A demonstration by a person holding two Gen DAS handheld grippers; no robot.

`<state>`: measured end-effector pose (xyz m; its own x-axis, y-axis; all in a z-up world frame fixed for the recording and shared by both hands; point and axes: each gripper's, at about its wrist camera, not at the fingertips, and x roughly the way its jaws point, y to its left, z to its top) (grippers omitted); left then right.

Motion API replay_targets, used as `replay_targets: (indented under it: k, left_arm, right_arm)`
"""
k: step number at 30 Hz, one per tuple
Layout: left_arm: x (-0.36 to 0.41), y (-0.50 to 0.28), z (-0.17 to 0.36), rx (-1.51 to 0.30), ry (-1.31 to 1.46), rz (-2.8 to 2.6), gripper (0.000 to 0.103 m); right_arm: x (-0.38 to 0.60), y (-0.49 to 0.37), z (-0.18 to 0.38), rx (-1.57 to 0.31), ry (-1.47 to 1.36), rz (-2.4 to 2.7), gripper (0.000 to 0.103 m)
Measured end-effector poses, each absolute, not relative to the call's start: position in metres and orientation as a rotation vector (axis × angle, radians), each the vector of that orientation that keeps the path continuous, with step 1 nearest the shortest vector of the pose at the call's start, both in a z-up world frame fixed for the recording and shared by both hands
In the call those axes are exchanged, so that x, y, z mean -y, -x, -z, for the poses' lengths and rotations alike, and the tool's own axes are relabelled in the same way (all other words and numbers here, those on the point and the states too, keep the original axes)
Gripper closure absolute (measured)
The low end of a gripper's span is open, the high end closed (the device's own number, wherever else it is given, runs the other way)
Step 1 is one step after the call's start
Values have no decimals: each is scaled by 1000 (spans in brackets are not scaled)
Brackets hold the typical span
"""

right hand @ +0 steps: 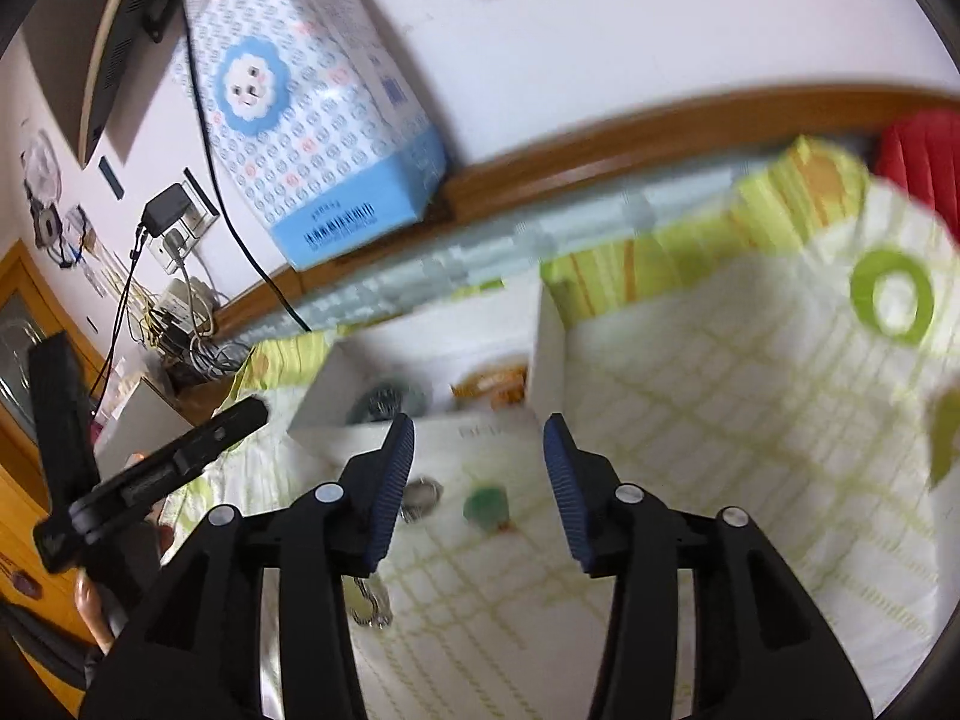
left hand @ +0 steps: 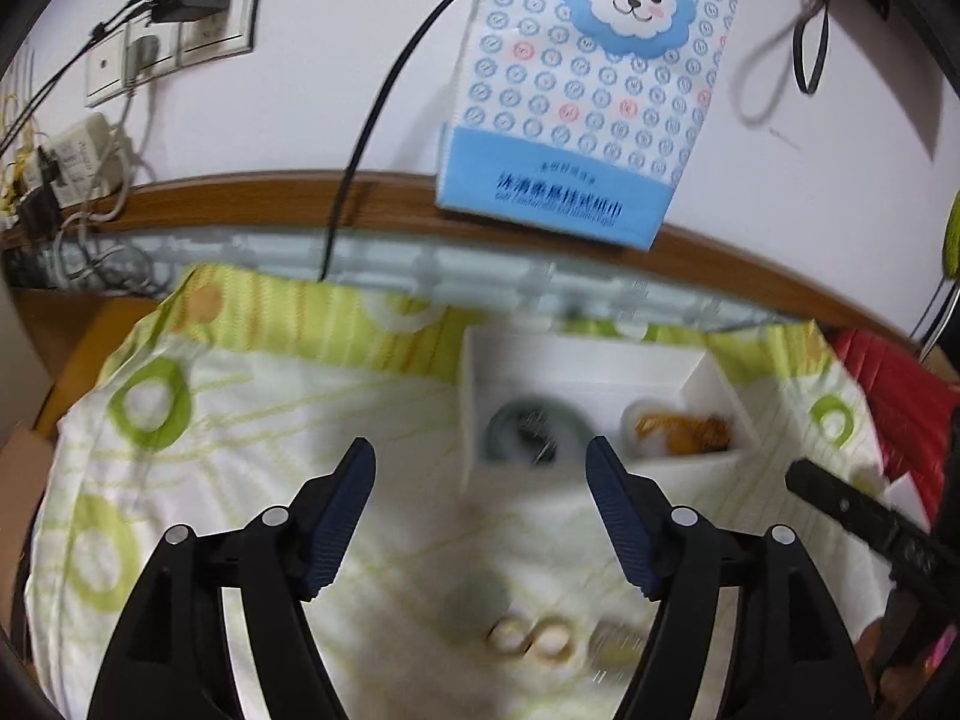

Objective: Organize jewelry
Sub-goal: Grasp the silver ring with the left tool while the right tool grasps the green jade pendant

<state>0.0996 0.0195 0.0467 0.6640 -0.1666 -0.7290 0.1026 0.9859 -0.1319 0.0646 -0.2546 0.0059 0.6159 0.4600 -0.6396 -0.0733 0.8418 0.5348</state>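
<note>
A white divided box (left hand: 528,354) sits on a green-and-white cloth (left hand: 252,396). Its left compartment holds a grey-green bangle (left hand: 534,426), its right one orange beads (left hand: 684,429). My left gripper (left hand: 480,462) is open and empty, hovering before the box. Below it on the cloth lie a pale green disc (left hand: 477,603), two gold rings (left hand: 531,639) and a silvery piece (left hand: 618,648). My right gripper (right hand: 480,438) is open and empty just in front of the box (right hand: 546,336). A green stone (right hand: 487,505) and silver pieces (right hand: 423,498) lie between its fingers.
A blue-and-white tissue pack (left hand: 576,84) hangs on the wall behind. A black cable (left hand: 384,90) drops to the cloth. Wall sockets and tangled wires (left hand: 120,78) are at the left. A red item (left hand: 894,402) lies at the right edge.
</note>
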Motion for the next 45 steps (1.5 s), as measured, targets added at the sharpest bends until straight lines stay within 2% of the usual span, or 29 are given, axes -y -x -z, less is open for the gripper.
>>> replay_targets:
  k: [6,9,16,26,45]
  left_arm:
    - [-29,-85,-17,-912,101,163,25]
    - [-24,-87,-8,-941,35,142,25]
    - [-13,-88,-4,-954,-13,170,25]
    - [-32,-96,1,-997,89,150,24]
    - [69,-97,3,-963,-158,343,26]
  right_arm:
    - [254,-72,18,-919,-433,-265,54]
    - [260,-75,24,-943,-496,-286,54]
    - [262,-78,28,-960,-515,-295,54]
    - [258,-77,29,-970,-500,-302,54]
    - [263,-81,33,-983,-563,-311,56]
